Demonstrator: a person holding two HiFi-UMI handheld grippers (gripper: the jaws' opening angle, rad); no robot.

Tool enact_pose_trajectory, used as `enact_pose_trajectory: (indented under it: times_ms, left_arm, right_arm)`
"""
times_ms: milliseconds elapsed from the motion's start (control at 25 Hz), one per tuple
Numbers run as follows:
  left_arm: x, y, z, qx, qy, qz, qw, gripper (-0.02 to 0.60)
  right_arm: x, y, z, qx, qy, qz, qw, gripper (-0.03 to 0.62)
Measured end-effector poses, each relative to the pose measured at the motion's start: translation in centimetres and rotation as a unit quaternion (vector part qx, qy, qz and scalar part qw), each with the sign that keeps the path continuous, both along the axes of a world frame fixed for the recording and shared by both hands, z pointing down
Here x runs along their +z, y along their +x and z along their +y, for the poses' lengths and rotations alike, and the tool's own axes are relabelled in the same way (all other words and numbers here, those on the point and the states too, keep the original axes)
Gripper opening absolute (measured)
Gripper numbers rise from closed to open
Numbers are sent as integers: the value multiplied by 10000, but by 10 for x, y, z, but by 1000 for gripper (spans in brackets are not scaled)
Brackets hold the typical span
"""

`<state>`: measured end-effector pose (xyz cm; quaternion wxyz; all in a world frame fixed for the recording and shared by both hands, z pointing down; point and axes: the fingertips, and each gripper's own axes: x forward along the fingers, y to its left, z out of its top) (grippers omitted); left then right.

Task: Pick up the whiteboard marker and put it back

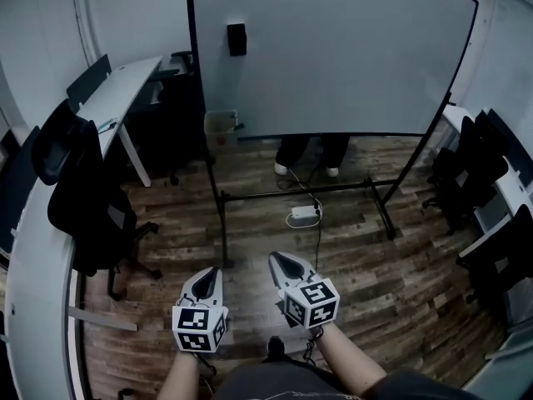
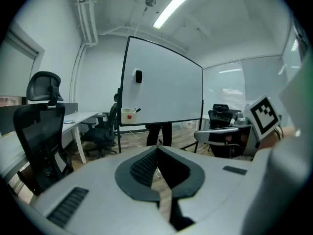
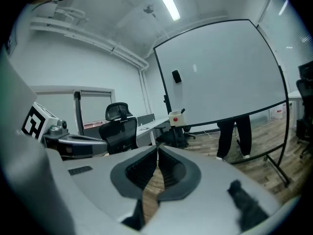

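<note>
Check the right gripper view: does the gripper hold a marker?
No, the right gripper has its jaws shut tip to tip, with nothing between them.

Whiteboard (image 1: pixel 333 48) on black stand w/ black eraser (image 1: pixel 236 39) stuck upper left; legs (image 1: pixel 312 152) behind it. Power strip (image 1: pixel 304 215) on wood floor (image 1: pixel 400 282). Black office chair (image 1: pixel 83 190) by desk (image 1: pixel 125 86), left.

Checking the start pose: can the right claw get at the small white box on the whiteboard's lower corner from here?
Probably not yet. The right claw is shut and held low, and the white box hangs far across the floor. Nothing seems to block the way, only distance.
</note>
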<state>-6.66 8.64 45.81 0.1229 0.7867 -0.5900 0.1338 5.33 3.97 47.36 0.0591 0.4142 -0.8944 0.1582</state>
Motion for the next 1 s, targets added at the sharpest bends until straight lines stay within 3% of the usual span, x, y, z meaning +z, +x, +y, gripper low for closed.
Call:
enact_pose_trajectory:
  times_ms: [360,520,1000]
  left_arm:
    - [10,12,-47,-278,-216,187,9992,14]
    - [12,7,-63,-300,-268,109,9991,14]
    - [12,-21,-161,58,-213,353,9991,14]
  right_arm:
    - [24,11,-55,-41,-390,203,9990,23]
    - [27,10,-72,-38,-510,237,9984,23]
    - [13,-5,-152,287,-360,533,9975,23]
